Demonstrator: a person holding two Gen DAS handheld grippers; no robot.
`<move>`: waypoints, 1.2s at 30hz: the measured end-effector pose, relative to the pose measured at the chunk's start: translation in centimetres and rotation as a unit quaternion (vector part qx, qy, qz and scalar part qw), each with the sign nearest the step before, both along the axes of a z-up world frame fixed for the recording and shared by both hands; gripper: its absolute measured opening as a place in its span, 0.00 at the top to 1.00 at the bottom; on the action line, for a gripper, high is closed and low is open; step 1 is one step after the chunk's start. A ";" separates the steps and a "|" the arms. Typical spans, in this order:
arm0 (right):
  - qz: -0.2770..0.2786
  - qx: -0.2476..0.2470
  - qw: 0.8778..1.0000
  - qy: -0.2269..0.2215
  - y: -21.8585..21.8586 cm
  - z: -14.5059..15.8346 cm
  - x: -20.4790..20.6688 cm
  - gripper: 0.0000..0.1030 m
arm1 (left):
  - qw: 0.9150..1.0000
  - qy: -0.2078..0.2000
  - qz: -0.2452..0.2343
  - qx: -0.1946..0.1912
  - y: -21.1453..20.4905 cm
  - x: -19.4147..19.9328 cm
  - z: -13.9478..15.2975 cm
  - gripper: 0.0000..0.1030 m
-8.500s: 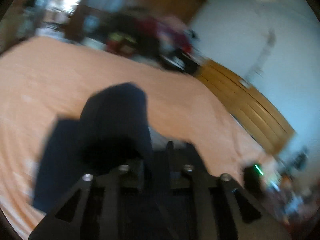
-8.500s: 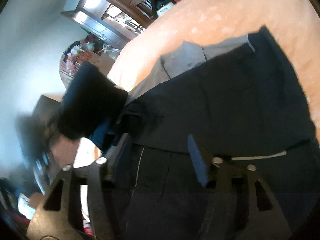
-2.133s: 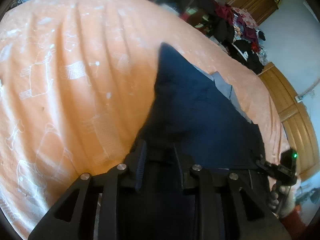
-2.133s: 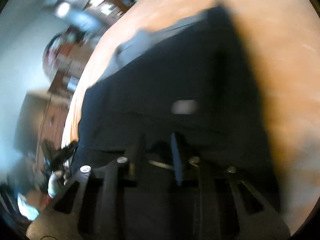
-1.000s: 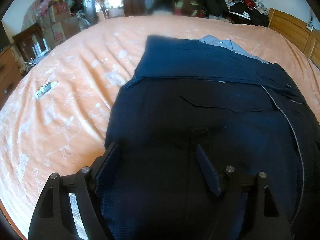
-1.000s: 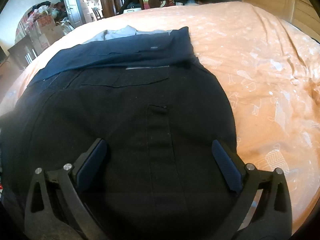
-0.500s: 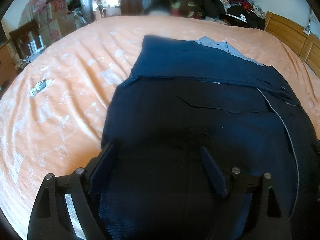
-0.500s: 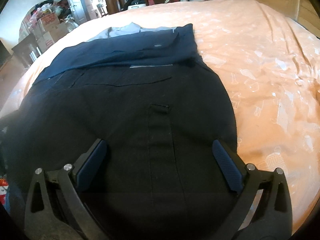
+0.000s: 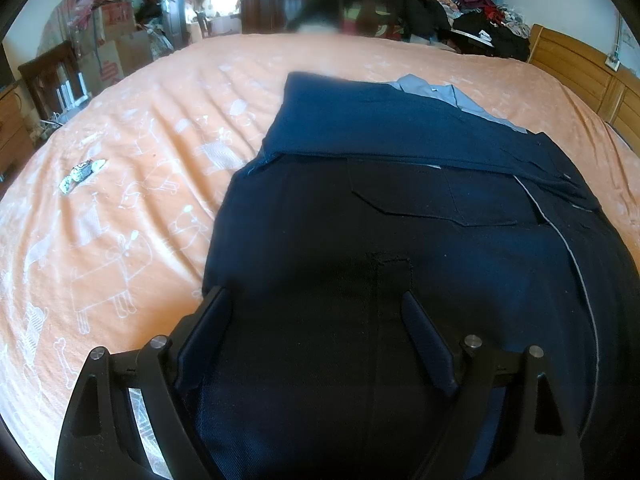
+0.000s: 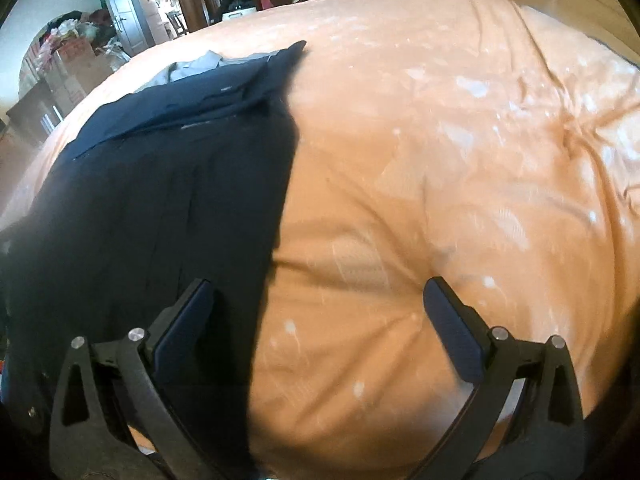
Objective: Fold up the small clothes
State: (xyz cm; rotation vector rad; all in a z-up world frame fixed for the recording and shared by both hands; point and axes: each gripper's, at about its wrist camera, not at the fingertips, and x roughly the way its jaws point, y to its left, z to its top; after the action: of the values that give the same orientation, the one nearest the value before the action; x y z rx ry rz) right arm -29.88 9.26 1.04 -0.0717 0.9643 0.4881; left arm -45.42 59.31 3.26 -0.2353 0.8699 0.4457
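Dark navy shorts lie flat on the orange bedspread, with the far part folded back toward me as a lighter navy band. A grey garment pokes out from under the far edge. My left gripper hovers open over the near part of the shorts, nothing between its fingers. In the right wrist view the shorts fill the left side; my right gripper stands open, left finger over the shorts' right edge, right finger over bare bedspread.
A small crumpled wrapper lies on the bedspread to the left. Piled clothes sit beyond the bed's far side. A wooden headboard runs along the right. Boxes and furniture stand at the far left.
Both grippers let go of the shorts after folding them and opened. In the last half second the right gripper swung right, off the shorts toward bare bedspread; the left barely moved.
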 end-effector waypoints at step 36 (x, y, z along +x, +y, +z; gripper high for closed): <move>-0.001 -0.002 1.000 0.012 0.2 -0.8 0.6 0.00 | 1.000 -0.002 0.000 0.003 0.1 0.2 -0.1 0.14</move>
State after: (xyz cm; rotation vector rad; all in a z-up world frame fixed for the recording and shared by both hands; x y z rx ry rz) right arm -29.32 9.45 0.23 -0.0695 0.9883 0.4863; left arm -45.25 59.39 3.14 -0.2316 0.8649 0.4479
